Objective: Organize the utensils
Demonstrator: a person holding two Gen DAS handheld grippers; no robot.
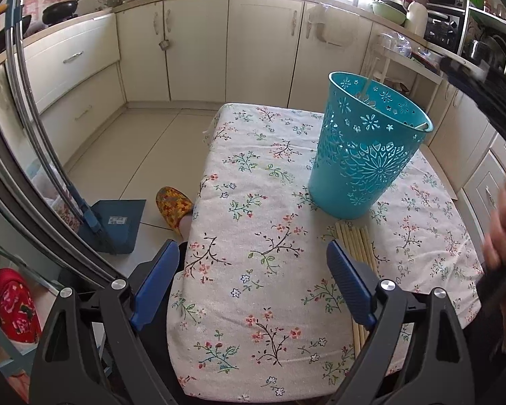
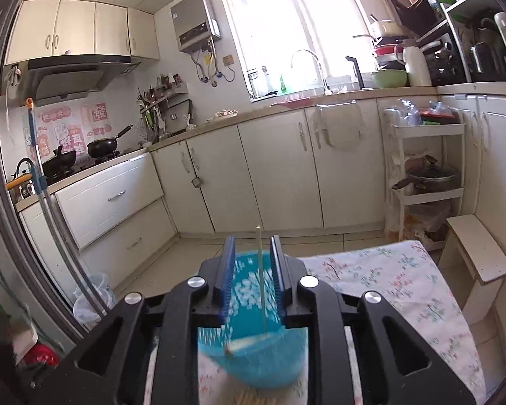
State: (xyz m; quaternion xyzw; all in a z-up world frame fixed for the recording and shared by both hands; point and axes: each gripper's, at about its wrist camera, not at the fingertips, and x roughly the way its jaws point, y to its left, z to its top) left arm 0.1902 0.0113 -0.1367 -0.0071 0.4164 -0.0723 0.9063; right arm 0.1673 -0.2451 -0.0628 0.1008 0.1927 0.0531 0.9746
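The right gripper (image 2: pixel 252 253), jaws narrowly parted, is dropping a chopstick (image 2: pixel 260 270) into the teal holder (image 1: pixel 367 148) at centre right; keep it vertical. The left gripper (image 1: pixel 253 270) is gaping wide, empty, beside the remaining chopsticks (image 1: pixel 354 243)

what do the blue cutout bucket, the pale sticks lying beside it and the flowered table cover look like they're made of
Teal perforated bucket: probably moulded plastic, going by its smooth semi-gloss wall and crisp pierced flower pattern. Pale round chopsticks: likely bamboo or light wood, matte and uniformly tan. White floral tablecloth: woven fabric with visible weave texture and soft drape over the edge.
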